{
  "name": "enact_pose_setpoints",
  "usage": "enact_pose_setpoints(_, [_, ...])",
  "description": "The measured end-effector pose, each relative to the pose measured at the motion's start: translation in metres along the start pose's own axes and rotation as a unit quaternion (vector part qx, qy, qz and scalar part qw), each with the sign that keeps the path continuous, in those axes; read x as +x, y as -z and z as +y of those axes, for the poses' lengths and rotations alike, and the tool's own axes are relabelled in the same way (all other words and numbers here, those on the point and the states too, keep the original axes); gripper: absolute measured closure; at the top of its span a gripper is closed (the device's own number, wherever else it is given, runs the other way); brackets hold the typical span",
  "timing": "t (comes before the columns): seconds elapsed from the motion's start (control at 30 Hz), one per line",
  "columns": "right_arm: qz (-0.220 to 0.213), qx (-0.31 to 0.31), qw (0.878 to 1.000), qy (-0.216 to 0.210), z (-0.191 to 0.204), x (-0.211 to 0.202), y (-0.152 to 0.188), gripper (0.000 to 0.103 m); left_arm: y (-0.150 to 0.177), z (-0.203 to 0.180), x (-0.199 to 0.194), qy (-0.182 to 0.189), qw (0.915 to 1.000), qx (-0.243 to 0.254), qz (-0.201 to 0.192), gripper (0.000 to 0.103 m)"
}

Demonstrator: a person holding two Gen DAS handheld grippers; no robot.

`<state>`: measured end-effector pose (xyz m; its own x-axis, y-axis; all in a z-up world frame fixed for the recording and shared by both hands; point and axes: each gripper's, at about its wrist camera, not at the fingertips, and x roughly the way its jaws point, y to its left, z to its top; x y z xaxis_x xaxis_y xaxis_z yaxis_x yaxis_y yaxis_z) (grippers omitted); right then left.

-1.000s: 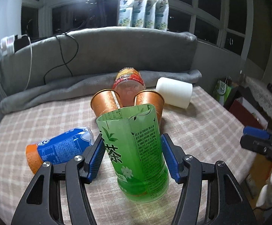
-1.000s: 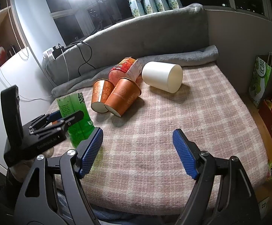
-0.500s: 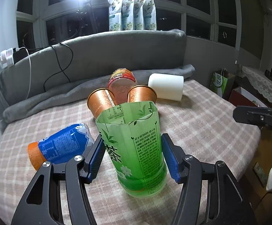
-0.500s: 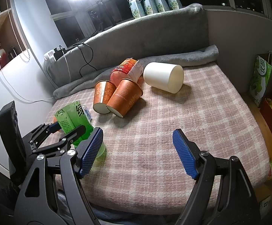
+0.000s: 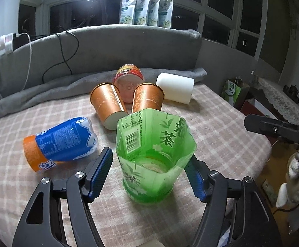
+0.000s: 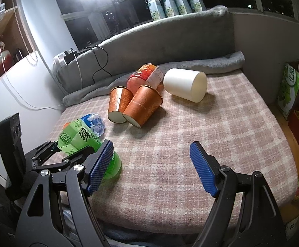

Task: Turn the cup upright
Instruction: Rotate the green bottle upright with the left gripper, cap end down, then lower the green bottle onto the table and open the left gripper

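A green cut-bottle cup (image 5: 152,156) stands mouth up on the checked bed cover, between the pads of my left gripper (image 5: 149,175). The jaws stand a little wider than the cup, with a gap at the left pad. In the right wrist view the green cup (image 6: 81,140) leans slightly by the left gripper (image 6: 52,156). My right gripper (image 6: 152,165) is open and empty over the bed's front part. Two orange paper cups (image 5: 108,105) (image 5: 147,98), a white cup (image 5: 175,87), a red cup (image 5: 127,82) and a blue-orange cup (image 5: 61,142) lie on their sides.
A grey blanket roll (image 5: 46,90) and padded backrest (image 5: 108,47) bound the bed's far side. Cables (image 5: 65,47) and a power strip (image 5: 5,43) lie on the backrest. The bed's right edge (image 6: 283,144) drops to a floor with bags (image 6: 291,88).
The left gripper has tipped to look down into the green cup and its jaws have opened off the cup. The cup now stands on the cover. The right gripper has hardly moved.
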<state>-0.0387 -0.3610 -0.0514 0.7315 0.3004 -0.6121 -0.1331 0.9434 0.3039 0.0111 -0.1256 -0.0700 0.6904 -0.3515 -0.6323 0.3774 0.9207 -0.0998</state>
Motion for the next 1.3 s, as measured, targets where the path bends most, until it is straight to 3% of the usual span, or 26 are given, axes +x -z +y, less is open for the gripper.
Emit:
enact_pose_setpoints(0.17, [-0.013, -0.012, 1.0, -0.006, 0.008, -0.001, 0.0, 0.017, 0.003, 0.002, -0.012, 0.005, 1.0, -0.003, -0.007, 0.029])
enact_pose_setpoints(0.47, [-0.048, -0.046, 0.998, 0.017, 0.023, -0.005, -0.002, 0.015, 0.008, 0.011, -0.038, -0.002, 0.9993, -0.017, -0.033, 0.026])
enact_pose_setpoints(0.7, [-0.077, -0.071, 0.993, 0.047, 0.034, -0.012, -0.001, 0.009, 0.013, 0.018, -0.062, -0.019, 0.9975, -0.017, -0.067, 0.025])
enact_pose_setpoints(0.97, [-0.116, -0.079, 0.988, 0.071, 0.042, -0.021, -0.001, 0.002, 0.008, 0.04, -0.105, -0.091, 0.9808, -0.048, -0.166, 0.021])
enact_pose_setpoints(1.2, [-0.141, -0.087, 0.982, 0.094, 0.05, -0.025, -0.002, 0.0, 0.004, 0.054, -0.117, -0.119, 0.9719, -0.075, -0.189, 0.02])
enact_pose_setpoints(1.3, [-0.151, -0.092, 0.979, 0.106, 0.052, -0.027, -0.002, 0.0, 0.003, 0.057, -0.117, -0.125, 0.9699, -0.078, -0.194, 0.009])
